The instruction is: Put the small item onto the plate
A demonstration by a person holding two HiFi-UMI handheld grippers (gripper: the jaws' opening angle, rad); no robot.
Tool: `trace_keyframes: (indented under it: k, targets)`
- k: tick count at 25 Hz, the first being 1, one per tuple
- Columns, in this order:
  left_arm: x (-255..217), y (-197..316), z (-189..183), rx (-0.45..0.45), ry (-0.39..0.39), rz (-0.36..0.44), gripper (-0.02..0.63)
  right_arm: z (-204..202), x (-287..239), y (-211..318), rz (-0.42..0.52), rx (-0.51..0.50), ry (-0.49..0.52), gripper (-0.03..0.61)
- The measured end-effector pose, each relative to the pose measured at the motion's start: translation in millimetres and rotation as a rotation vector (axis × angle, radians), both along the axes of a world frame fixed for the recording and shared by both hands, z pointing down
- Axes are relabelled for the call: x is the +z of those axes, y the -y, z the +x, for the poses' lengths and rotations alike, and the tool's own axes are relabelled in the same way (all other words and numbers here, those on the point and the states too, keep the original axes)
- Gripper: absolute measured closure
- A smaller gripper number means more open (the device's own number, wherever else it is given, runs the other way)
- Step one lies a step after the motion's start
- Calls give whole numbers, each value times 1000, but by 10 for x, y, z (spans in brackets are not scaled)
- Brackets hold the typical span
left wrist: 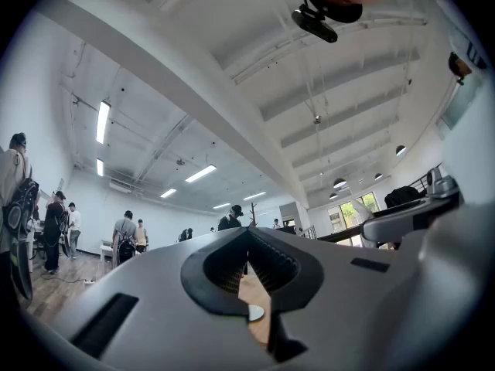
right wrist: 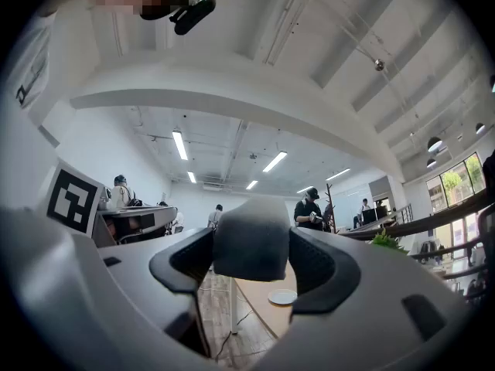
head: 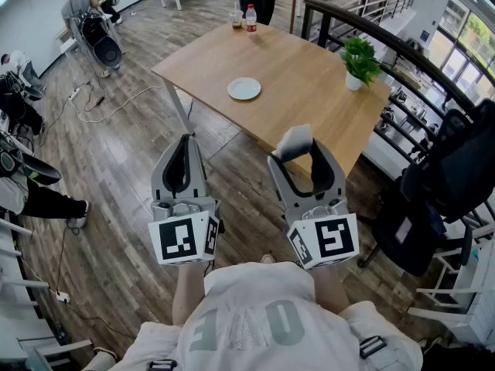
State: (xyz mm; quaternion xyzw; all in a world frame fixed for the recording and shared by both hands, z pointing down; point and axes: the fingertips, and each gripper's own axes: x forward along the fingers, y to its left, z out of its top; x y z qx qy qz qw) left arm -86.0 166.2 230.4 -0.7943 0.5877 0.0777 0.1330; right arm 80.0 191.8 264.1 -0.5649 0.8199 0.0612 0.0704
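Note:
A white plate point(head: 244, 89) lies on the wooden table point(head: 309, 107), some way ahead of both grippers. My right gripper point(head: 298, 151) is shut on the small item point(head: 295, 141), a pale grey block that fills the gap between its black pads. The right gripper view shows the small item point(right wrist: 251, 238) up close, with the plate point(right wrist: 282, 296) far beyond it. My left gripper point(head: 185, 139) is held beside the right one, shut with its tips meeting and nothing inside. Through its jaws the left gripper view catches the plate point(left wrist: 255, 312). Both grippers hang over the wood floor, short of the table.
On the table's right side stands a potted plant point(head: 358, 62); a bottle point(head: 250, 18) and a cup point(head: 237, 19) stand at its far edge. A dark railing point(head: 387, 45) runs behind it. Black chairs point(head: 441, 184) crowd the right. People and floor cables point(head: 100, 107) are at the left.

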Motion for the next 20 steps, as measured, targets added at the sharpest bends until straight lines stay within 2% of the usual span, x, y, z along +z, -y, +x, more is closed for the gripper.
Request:
trace_keyframes:
  k: [12, 17, 20]
  targets:
    - [126, 143, -133, -89, 21, -29, 604, 123, 115, 138, -11, -30, -7, 264]
    - [198, 138, -167, -133, 31, -42, 605, 217, 168, 181, -18, -65, 44, 264]
    - [242, 155, -163, -152, 29, -54, 605, 280, 256, 201, -44, -65, 41, 264]
